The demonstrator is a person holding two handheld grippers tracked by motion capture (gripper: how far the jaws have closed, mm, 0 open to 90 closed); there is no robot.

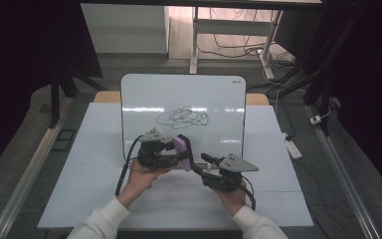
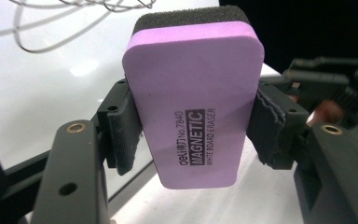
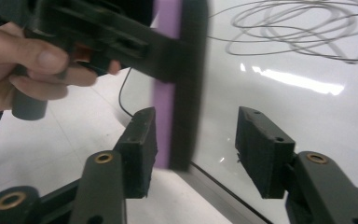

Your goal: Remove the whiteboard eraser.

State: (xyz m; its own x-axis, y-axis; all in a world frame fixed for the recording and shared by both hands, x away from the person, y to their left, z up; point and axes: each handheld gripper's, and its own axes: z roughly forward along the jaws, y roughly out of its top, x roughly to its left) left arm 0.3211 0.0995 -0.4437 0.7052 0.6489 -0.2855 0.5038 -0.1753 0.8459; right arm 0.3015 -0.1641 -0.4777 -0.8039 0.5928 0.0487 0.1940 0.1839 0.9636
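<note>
A purple eraser with a black felt face is clamped by its long sides in my left gripper, which is shut on it. The print on the eraser reads "MAGNETIC WHITE BOARD ERASER". It hangs just in front of the lower edge of an upright whiteboard, felt side toward the board. A black scribble sits in the middle of the board, above the eraser. My right gripper is open just right of the eraser. In the right gripper view the eraser's edge stands past the open jaws, apart from them.
The whiteboard stands across the middle of a white table. A white power strip and cables lie on the floor to the right. Table legs and more cables stand behind the board. Bare tabletop lies on both sides of my hands.
</note>
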